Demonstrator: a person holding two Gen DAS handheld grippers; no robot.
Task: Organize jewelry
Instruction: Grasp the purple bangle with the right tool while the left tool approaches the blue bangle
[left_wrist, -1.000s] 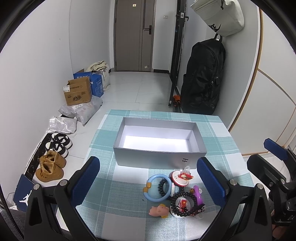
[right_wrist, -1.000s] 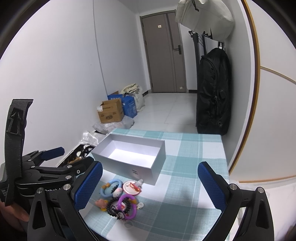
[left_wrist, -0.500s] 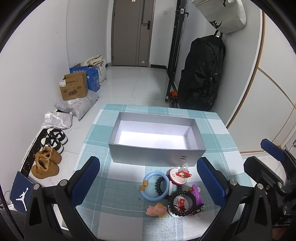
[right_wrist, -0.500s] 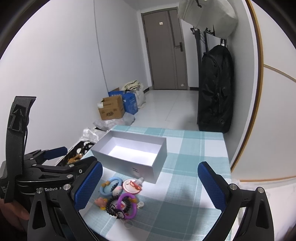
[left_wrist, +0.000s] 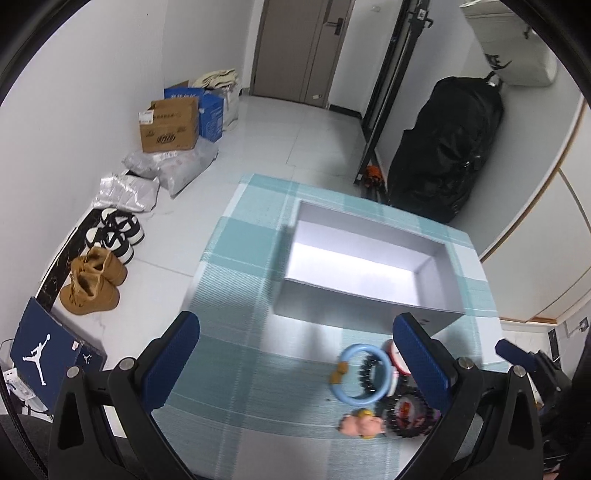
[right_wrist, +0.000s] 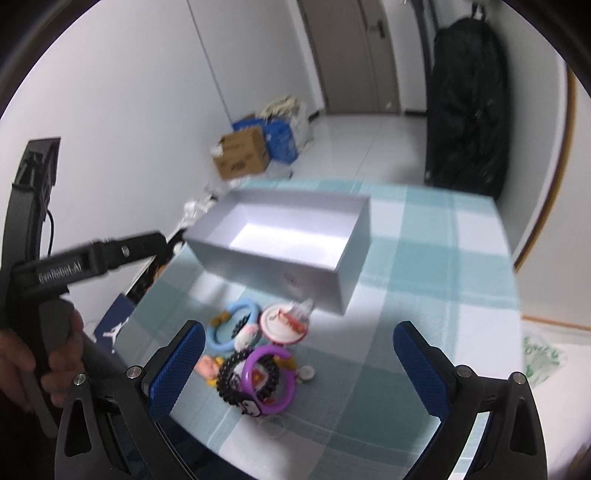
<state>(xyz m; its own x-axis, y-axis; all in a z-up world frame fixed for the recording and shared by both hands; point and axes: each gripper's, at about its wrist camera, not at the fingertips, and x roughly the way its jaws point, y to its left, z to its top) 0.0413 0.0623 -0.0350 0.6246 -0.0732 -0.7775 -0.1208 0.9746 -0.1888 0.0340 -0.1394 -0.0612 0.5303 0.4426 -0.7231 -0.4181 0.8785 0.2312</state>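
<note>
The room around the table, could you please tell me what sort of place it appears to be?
Probably a home entryway or hallway: a closed door at the far end, shoes lined up along the wall, delivery boxes on the floor, and a black bag hanging nearby.

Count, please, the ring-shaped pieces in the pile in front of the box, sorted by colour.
blue ring: 1
purple ring: 1
black coil bands: 2
Total: 4
</note>
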